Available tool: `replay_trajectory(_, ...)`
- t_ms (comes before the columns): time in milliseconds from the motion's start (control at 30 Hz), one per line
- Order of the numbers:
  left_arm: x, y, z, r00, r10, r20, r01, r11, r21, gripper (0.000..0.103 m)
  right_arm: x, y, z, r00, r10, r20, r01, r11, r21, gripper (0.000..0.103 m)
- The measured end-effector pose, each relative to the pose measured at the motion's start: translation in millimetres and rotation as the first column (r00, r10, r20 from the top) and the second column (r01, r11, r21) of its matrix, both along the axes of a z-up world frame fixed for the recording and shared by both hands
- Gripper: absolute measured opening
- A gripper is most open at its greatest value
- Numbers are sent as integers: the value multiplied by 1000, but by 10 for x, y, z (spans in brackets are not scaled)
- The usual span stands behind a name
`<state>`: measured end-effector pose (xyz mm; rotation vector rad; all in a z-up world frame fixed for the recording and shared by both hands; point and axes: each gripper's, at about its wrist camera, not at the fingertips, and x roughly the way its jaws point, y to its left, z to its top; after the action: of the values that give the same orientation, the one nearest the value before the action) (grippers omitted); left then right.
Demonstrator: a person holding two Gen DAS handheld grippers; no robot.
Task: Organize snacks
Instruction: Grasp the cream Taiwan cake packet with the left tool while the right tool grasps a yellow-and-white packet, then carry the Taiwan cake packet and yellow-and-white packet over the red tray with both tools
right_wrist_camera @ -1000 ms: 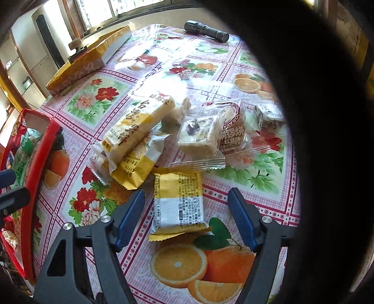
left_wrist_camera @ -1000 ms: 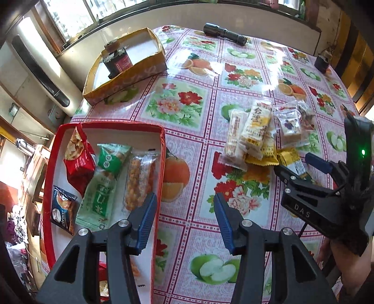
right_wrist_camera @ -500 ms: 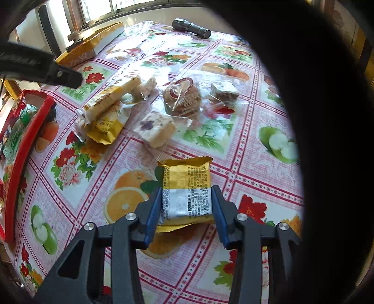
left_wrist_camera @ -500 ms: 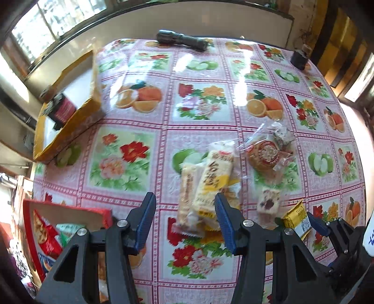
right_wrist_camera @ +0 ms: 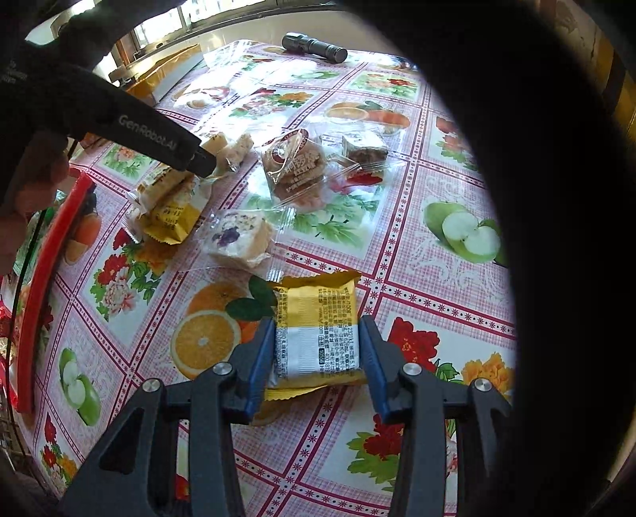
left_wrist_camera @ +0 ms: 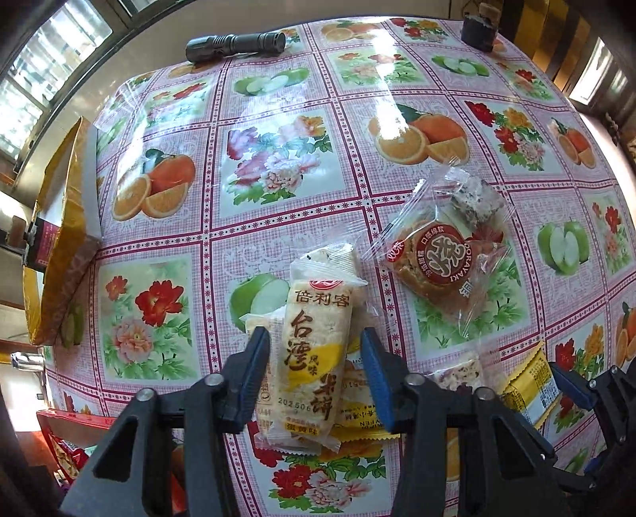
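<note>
My left gripper (left_wrist_camera: 316, 376) is open, its fingers on either side of a long white-and-yellow rice cracker pack (left_wrist_camera: 314, 350) that lies on top of the snack pile. My right gripper (right_wrist_camera: 318, 354) is shut on a yellow-and-white snack packet (right_wrist_camera: 318, 338), held just above the tablecloth. A dorayaki pack (left_wrist_camera: 437, 258), a clear-wrapped nougat cake (right_wrist_camera: 238, 236) and a yellow packet (right_wrist_camera: 171, 218) lie on the flowered tablecloth (left_wrist_camera: 278, 167). The red tray (right_wrist_camera: 43, 278) with snacks is at the left edge.
A yellow cardboard box (left_wrist_camera: 63, 254) stands at the far left. A black flashlight (left_wrist_camera: 234, 45) lies at the table's far edge, and a small dark jar (left_wrist_camera: 479, 26) sits at the far right corner.
My left gripper has moved from the red tray to the snack pile and now straddles the rice cracker pack. My right gripper has shut on the yellow-and-white packet.
</note>
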<state>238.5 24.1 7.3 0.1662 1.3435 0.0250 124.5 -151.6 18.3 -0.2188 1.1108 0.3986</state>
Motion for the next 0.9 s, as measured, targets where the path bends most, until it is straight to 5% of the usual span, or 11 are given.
replay_trajectory(300, -295, 230, 66, 997, 78, 7, -77, 993, -85, 32, -79, -67, 8, 999, -40, -9, 40, 999, 21, 42)
replay_trajectory(600, -1300, 271, 109, 994, 106, -6, -105, 973, -208, 32, -533, -264, 40, 997, -68, -31, 69, 997, 41, 41)
replay_trajectory(900, -2112, 238, 24, 993, 112, 41, -98, 964, -248, 32, -1085, -248, 54, 996, -78, -35, 79, 996, 33, 41)
